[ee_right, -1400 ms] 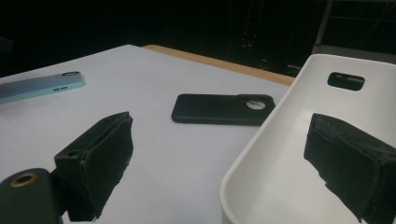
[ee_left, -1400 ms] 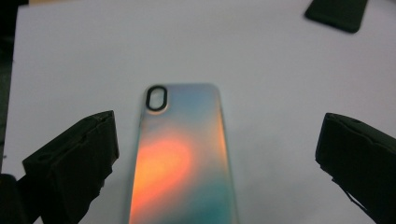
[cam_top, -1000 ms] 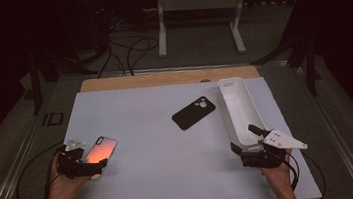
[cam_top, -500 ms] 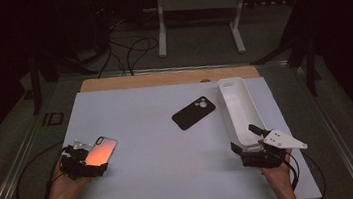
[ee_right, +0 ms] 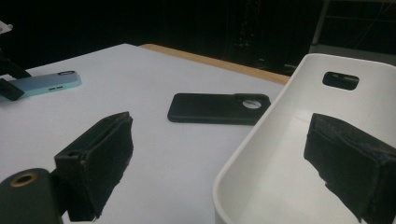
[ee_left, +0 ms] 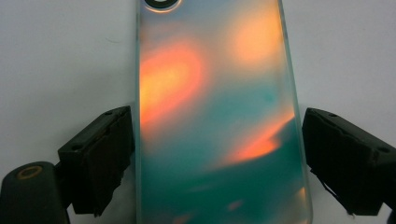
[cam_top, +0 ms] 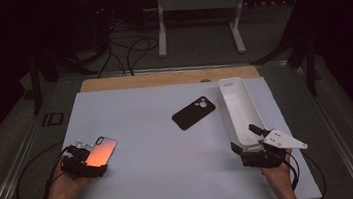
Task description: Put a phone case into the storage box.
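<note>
Now the iridescent phone [ee_left: 219, 121] lies between the left tongs [ee_left: 217, 163], parted and just beside its edges.

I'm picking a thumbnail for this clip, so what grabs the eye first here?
The iridescent orange-and-teal phone glows at the white table's near left, lying between the open jaws of the left gripper, which stand just clear of its edges. At right, the right gripper straddles the near wall of a long white tray, with a black phone case lying mid-table.
</note>
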Demonstrator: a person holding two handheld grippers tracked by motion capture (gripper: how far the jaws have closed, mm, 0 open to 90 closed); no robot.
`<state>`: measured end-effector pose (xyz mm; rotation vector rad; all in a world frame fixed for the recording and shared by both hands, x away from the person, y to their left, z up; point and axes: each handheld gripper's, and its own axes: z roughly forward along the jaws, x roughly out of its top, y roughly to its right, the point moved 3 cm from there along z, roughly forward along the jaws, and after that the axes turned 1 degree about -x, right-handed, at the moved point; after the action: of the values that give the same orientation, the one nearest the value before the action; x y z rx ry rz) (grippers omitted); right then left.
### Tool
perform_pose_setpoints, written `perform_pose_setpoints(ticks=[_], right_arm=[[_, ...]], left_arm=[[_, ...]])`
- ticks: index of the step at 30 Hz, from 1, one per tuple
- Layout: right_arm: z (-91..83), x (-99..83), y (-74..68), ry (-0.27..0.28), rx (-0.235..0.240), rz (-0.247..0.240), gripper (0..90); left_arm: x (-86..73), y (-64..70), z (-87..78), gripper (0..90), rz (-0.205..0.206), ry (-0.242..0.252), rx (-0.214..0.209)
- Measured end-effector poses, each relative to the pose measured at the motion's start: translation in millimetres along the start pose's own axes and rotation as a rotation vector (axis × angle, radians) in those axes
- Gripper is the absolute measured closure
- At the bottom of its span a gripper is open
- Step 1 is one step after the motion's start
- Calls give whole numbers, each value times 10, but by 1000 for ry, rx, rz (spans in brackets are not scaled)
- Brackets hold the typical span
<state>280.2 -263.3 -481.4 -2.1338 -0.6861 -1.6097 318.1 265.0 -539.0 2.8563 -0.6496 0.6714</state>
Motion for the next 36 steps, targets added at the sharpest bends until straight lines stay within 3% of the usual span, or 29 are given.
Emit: perform_pose_setpoints(ticks=[12, 18, 20, 29, 36], right_arm=[[8, 12, -8, -1, 2, -4, 78], [21, 19, -8, -2, 7, -5, 79], [26, 20, -6, -2, 6, -5, 79], [37, 27, -11, -4, 7, -5, 78], [47, 44, -5, -7, 7, -1, 78]], left_arm=[[37, 14, -20, 159, 9, -64, 0], [16, 27, -30, 173, 1, -31, 6], [9, 54, -42, 174, -7, -12, -18], [98, 118, -127, 175, -4, 60, -4], [238, 293, -205, 174, 41, 118, -20]])
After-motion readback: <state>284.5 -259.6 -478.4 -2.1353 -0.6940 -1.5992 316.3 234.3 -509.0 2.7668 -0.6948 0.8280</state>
